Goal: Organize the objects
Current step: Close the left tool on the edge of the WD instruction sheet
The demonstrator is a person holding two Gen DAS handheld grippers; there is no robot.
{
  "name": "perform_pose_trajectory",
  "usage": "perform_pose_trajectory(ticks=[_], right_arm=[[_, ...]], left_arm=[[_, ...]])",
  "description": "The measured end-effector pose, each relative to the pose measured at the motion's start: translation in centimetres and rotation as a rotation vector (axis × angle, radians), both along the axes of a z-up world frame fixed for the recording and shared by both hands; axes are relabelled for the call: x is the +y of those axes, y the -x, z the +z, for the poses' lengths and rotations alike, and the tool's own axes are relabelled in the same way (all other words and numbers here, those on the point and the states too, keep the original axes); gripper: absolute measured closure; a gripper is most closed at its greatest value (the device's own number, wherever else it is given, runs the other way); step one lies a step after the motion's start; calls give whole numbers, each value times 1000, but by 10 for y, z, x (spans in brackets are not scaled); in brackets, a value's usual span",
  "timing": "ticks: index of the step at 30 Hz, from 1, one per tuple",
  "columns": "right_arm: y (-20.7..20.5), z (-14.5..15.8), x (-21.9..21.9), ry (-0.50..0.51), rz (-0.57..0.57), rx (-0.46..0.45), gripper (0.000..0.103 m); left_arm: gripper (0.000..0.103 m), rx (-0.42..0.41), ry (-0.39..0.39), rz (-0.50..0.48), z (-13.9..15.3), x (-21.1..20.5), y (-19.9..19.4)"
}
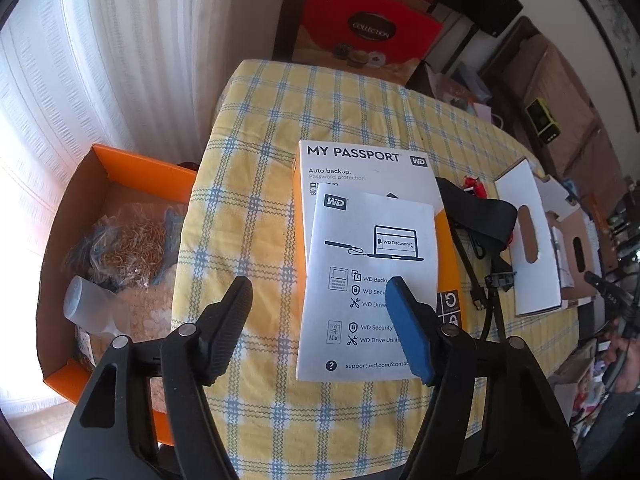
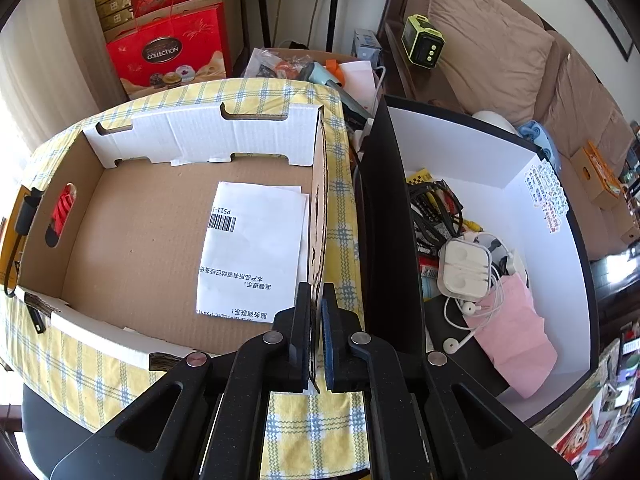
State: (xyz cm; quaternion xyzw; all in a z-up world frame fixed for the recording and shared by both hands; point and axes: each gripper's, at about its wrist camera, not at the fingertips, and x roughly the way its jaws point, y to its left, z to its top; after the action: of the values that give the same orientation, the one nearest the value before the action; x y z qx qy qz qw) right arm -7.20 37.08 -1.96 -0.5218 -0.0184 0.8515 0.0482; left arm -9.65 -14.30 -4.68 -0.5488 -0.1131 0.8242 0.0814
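The left gripper (image 1: pixel 320 292) stands over the yellow-and-blue checked tablecloth (image 1: pixel 260 128), jaws apart and holding nothing; its left finger is over bare cloth and its blue-padded right finger is over the lower right part of a white WD quick-start leaflet (image 1: pixel 368 280). The leaflet lies on top of a white-and-orange "MY PASSPORT" box (image 1: pixel 352 164), which rests flat on the table. Just right of that box lie a black strap (image 1: pixel 476 212) and black cables (image 1: pixel 488 300), then a white cardboard piece with a slot (image 1: pixel 528 240). Off the table's left edge sits an orange box (image 1: pixel 120 168) holding bagged items and a translucent bottle (image 1: pixel 88 304). The right gripper (image 2: pixel 317 328) is closed on the right side wall of an open cardboard box (image 2: pixel 140 240), the wall's edge clamped between the pads. This box stands on the same tablecloth and contains a printed paper sheet with a barcode (image 2: pixel 252 248) lying flat on its floor; a red item shows through the handle slot in its left wall. Just right of it stands a black-walled box with a white interior (image 2: pixel 560 280), holding cables, white earphones in a case (image 2: pixel 466 270) and a pink cloth (image 2: pixel 516 332).
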Motion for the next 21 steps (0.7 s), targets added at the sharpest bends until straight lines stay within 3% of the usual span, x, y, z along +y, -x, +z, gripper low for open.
perform_pose_trajectory(ticks=[1, 4, 9, 12, 17, 19, 20, 21], right_arm=[[0, 0, 0, -1, 0, 0, 99], [0, 0, 0, 3, -2, 1, 99], [0, 0, 1, 5, -3, 0, 99], [1, -1, 1, 8, -4, -1, 99], [1, -2, 2, 11, -5, 0, 98], [2, -2, 2, 12, -5, 1, 98], [2, -2, 2, 11, -4, 1, 98], [2, -2, 2, 10, -5, 1, 98]], left_arm=[[42, -2, -9, -1, 0, -1, 0], [65, -10, -55, 5, 3, -4, 0], [96, 10, -48, 14, 12, -6, -5], [103, 31, -54, 14, 20, -7, -8], [102, 47, -15, -5, 29, -1, -10], [82, 34, -2, 9, 26, 0, -8], [49, 30, -9, 12, 25, 0, -6], [23, 40, -2, 21, 24, 1, -7]])
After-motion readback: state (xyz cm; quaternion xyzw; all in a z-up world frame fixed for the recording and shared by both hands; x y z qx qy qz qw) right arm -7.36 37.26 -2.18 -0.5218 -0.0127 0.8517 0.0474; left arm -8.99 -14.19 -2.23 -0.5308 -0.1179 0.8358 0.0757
